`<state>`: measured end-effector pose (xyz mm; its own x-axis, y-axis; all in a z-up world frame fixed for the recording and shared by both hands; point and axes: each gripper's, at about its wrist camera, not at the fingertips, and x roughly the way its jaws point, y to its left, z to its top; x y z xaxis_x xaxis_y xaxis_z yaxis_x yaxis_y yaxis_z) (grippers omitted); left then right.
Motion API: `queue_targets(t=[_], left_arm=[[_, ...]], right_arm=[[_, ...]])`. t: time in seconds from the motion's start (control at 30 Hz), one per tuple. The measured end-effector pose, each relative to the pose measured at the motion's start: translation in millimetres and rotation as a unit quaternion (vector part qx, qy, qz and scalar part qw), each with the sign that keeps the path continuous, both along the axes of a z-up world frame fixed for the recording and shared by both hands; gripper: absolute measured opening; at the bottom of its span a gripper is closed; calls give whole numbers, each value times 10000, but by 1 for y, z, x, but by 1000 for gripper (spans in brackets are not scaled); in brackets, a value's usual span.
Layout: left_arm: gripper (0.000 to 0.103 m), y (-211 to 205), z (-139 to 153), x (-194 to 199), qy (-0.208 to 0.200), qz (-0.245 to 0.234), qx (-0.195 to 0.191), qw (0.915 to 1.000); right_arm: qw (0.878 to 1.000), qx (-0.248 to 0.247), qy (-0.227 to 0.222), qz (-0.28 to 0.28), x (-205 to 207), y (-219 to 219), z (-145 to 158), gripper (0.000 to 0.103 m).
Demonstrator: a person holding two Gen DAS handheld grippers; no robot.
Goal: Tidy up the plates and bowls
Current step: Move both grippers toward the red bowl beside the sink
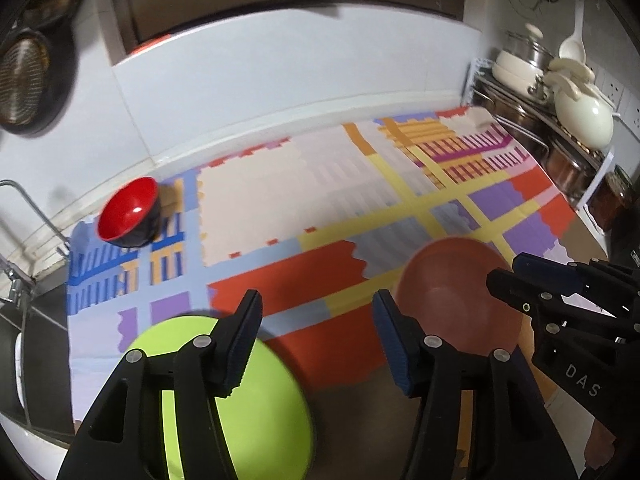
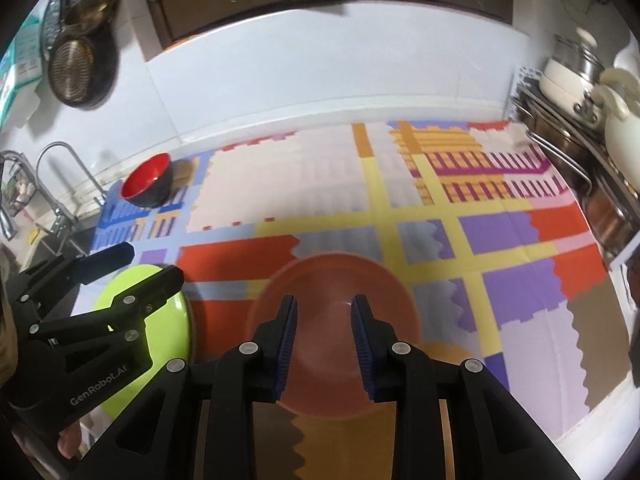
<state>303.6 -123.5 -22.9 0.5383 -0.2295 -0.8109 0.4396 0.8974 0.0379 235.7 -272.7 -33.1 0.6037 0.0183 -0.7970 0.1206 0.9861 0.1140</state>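
— Where are your tongs right now?

— Your left gripper (image 1: 316, 340) hangs over the near left of the patterned mat (image 1: 320, 184) with its jaws spread wide and nothing between them. The lime-green plate (image 1: 256, 404) lies partly under its left finger.

— And your right one?

— Your right gripper (image 2: 325, 344) is above the terracotta bowl (image 2: 336, 280), jaws parted and empty, the blue pads (image 2: 289, 340) framing the bowl's hollow. Whether they touch the rim, you cannot tell from these views.

— Where do the dishes sit?

— The terracotta bowl rests on the near middle of the mat, the green plate just to its left, apart from it. The red-and-black bowl (image 1: 130, 212) stands well away at the mat's far left corner, near the faucet (image 2: 68, 176). At the far right, a rack of pots (image 1: 560, 92) stands by the wall.
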Motion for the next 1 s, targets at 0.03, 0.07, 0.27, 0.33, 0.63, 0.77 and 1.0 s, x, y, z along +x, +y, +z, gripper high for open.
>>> queue_targets(t=[0.03,0.07,0.27,0.33,0.63,0.77,1.0], left_arm=[[58,7,3,0,-47,48,-6,10000],[58,11,4,0,-71,75,-11,9999],[65,47,15,5,-266,321,-45,9991],[67,57,17,7,-311,395,-33,9987],[78,106,29,19,-601,759,16,9953],[81,129,33,27,-709,950,23,9929],[87,167,42,44,-994,1310,131,9863]], right_arm=[[10000,-7,-24,31,1,4,1,29],[10000,-15,-51,68,2,10,3,29],[9995,-22,-227,235,12,39,13,40],[9992,13,-278,285,17,48,16,40],[9969,5,-570,551,39,91,31,48],[9954,40,-689,665,52,111,36,55],[9930,43,-843,821,77,144,45,59]])
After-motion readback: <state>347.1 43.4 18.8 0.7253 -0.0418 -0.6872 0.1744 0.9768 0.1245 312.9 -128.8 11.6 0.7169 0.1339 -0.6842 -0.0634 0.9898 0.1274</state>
